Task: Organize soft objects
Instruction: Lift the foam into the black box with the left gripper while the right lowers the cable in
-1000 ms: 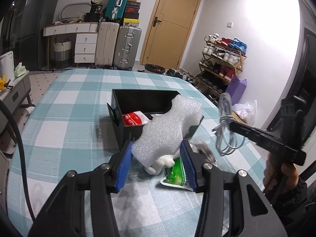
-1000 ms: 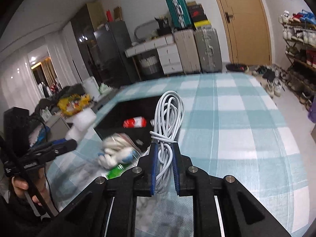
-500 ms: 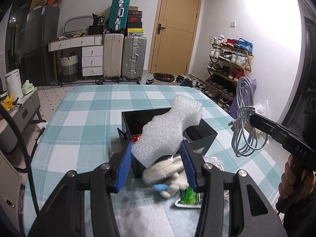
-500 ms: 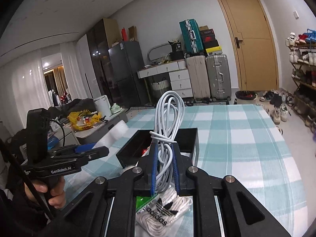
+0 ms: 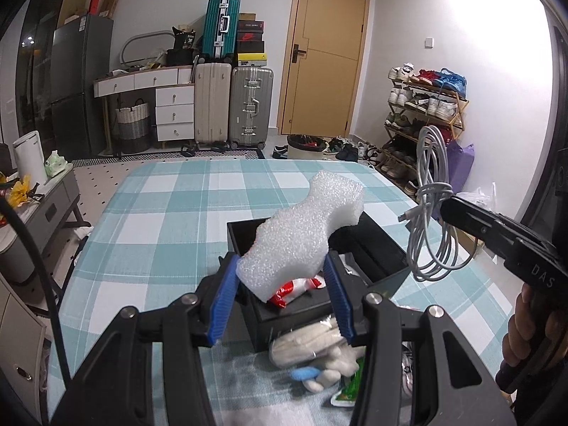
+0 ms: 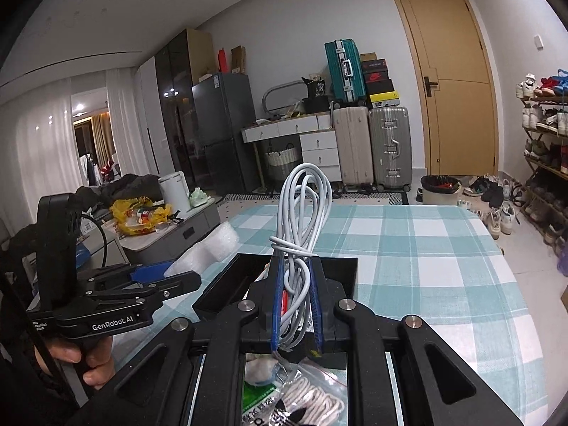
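Observation:
My left gripper (image 5: 280, 280) is shut on a white foam block (image 5: 301, 238) and holds it above the near edge of the black box (image 5: 387, 248), which has a red packet (image 5: 287, 293) inside. My right gripper (image 6: 296, 277) is shut on a coiled white cable (image 6: 303, 209) raised over the same box (image 6: 227, 284). The cable also shows in the left wrist view (image 5: 431, 206), and the foam in the right wrist view (image 6: 209, 248). A white plush toy (image 5: 319, 358), a green packet (image 5: 349, 390) and a bag of white cord (image 6: 316, 401) lie on the checked tablecloth (image 5: 149, 230) in front of the box.
The table's far half shows only the teal checked cloth (image 6: 426, 248). Beyond it stand suitcases (image 5: 230, 106), a white drawer unit (image 5: 174, 113), a shoe rack (image 5: 426, 120) on the right and a low grey cabinet (image 5: 46, 209) on the left.
Both grippers have risen and pulled back from the table, the views tilting up toward the room. The foam block and the cable stay gripped. The box now sits lower in both views.

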`<state>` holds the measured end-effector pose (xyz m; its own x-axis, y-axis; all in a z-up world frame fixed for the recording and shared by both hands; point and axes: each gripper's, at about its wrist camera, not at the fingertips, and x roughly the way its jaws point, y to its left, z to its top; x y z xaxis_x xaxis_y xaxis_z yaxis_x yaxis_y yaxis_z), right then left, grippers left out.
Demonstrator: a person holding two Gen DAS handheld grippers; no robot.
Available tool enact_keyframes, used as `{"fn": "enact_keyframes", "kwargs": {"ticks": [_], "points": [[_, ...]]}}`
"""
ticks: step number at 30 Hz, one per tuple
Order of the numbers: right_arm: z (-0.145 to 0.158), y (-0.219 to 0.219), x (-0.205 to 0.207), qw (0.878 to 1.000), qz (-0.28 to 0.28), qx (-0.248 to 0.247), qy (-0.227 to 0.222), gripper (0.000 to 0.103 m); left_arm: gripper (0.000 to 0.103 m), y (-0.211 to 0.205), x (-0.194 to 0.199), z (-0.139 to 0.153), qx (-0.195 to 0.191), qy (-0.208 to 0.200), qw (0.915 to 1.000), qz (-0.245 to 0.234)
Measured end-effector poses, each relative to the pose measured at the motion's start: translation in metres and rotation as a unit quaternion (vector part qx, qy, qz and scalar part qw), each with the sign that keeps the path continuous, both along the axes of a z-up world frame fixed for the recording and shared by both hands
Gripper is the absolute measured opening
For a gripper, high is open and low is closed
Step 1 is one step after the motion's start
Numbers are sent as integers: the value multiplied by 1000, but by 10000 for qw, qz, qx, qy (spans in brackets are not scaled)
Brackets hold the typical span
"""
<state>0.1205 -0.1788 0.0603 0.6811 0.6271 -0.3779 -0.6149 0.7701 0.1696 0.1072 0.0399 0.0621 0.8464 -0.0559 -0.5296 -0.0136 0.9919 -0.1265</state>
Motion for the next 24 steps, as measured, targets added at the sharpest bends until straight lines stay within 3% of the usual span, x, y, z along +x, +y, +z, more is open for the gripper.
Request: {"fn": "enact_keyframes", "kwargs": {"ticks": [24], "points": [[-32,25,48,9987,-340,-280,249,14,48,-10,40,-30,331,330,9989,-85]]}}
